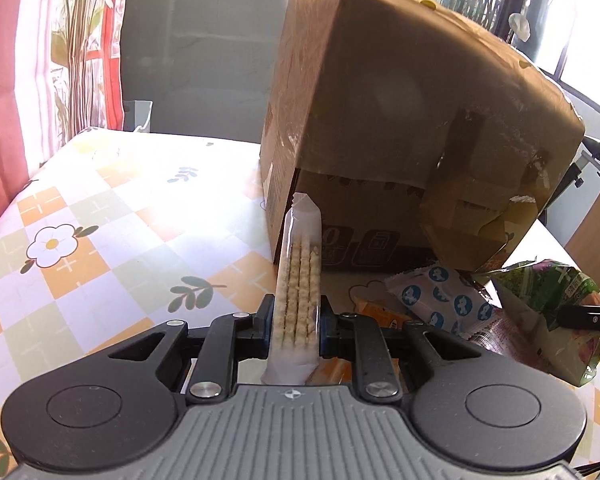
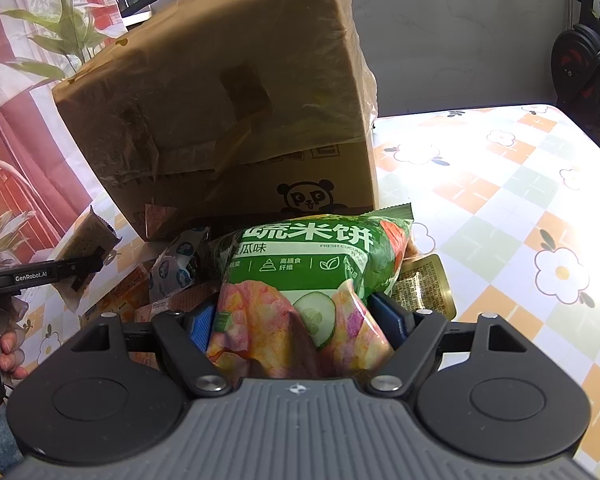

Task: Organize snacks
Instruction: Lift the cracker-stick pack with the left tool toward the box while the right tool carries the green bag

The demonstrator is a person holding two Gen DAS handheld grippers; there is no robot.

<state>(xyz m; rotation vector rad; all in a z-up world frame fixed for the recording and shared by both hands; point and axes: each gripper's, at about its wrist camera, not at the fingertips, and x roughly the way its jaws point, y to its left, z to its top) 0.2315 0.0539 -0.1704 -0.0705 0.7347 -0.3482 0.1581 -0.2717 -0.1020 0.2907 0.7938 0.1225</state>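
Left tongs (image 1: pixel 296 320) clench the cracker sleeve (image 1: pixel 298 280); right tongs (image 2: pixel 304 320) seemingly clench the green bag (image 2: pixel 312 264).

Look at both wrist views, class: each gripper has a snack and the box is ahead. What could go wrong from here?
1. The left gripper is shut on a slim clear cracker pack; the squeeze could crush the crackers.
2. The right gripper holds the puffy green rice cracker bag by its lower end, so it might slip.
3. The cardboard box leans over the loose snack pile; a nudge could tip it.
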